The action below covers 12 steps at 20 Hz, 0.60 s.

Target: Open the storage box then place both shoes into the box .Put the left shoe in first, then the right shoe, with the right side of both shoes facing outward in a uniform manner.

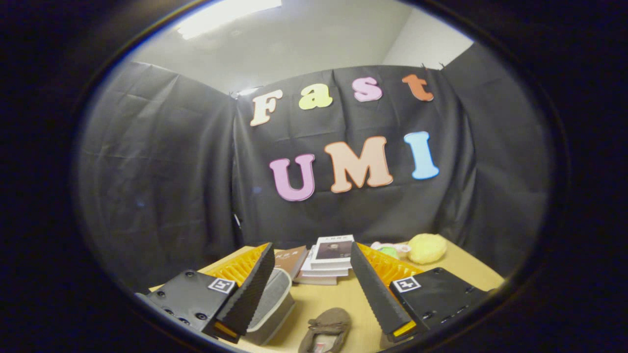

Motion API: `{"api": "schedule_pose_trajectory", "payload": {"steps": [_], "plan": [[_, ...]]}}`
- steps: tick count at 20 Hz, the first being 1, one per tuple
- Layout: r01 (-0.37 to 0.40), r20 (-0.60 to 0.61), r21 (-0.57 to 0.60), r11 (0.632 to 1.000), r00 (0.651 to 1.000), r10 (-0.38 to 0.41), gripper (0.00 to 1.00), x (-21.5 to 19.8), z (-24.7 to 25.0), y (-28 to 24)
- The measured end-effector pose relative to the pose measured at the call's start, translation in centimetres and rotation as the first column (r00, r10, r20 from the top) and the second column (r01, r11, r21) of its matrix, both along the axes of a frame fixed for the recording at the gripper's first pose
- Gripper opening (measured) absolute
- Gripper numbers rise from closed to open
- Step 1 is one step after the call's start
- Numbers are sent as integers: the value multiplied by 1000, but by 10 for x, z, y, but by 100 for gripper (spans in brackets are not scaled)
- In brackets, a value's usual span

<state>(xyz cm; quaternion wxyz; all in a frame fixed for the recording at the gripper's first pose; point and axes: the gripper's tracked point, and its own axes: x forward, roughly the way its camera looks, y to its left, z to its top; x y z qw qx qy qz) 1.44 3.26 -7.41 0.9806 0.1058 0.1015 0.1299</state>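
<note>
Brown shoe (326, 329); black ribbed tongs (314, 289), orange backing; yellow plush (427, 247); tan table (343, 299).

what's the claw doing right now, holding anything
Claw: open, holding nothing; a shoe lies on the table between its fingers.

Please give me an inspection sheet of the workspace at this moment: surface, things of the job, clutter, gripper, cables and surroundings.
Surface: light wooden table, partly covered.
Job's things: one brown shoe lies flat between the fingers; a grey-and-white storage box sits beside the left finger; whether it is open cannot be told.
Clutter: stack of books beyond the fingers; a yellow plush toy and a green-and-pink item behind the right finger.
Gripper: gripper open, holding nothing.
Cables: nothing seen.
Surroundings: black cloth wall, white ceiling.
</note>
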Motion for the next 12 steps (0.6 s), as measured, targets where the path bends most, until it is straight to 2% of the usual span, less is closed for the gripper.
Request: {"api": "schedule_pose_trajectory", "payload": {"steps": [3,7,9,12], "plan": [[-79,-108,106,991,990,90,98,-8,-29,12],[-131,-251,264,956,947,199,98,-19,-71,24],[-128,-313,369,920,916,253,98,-23,-88,31],[-111,-384,522,846,855,349,99,-32,-111,45]]}}
